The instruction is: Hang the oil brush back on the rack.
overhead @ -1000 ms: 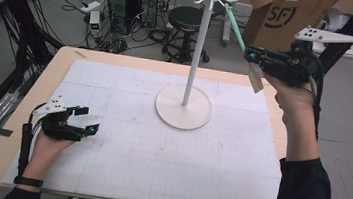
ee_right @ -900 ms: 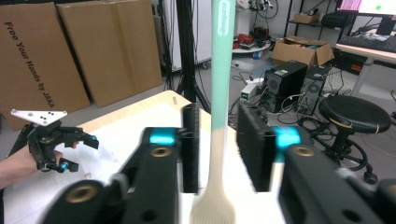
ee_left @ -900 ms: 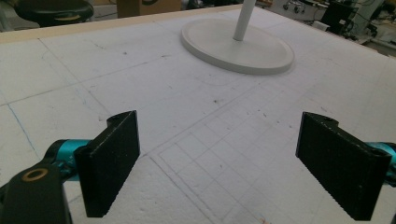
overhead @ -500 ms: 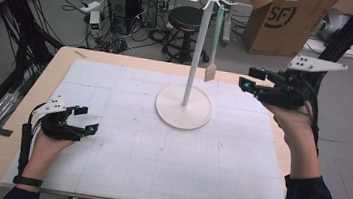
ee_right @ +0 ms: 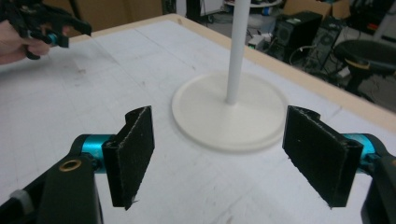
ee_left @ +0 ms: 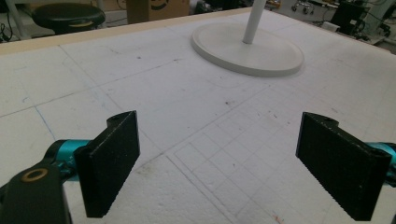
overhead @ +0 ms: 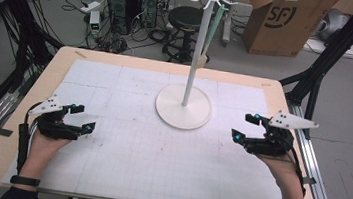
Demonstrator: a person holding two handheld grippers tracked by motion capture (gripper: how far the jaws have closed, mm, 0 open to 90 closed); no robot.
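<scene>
Tongs, left (overhead: 83, 118): lower left of the high view, jaws spread, nothing between them, hand resting on the counter (overhead: 120, 173).
Tongs, right (overhead: 245, 127): lower right, likewise spread and empty, pointed toward the stand.
Stand (overhead: 184, 105): white, centre of the counter, upright.
Hanging item (overhead: 213, 31): pale green strip on a top hook, probably a long-handled utensil; too small to tell.
Reading: both hands parked clear, so hanging looks finished.
</scene>
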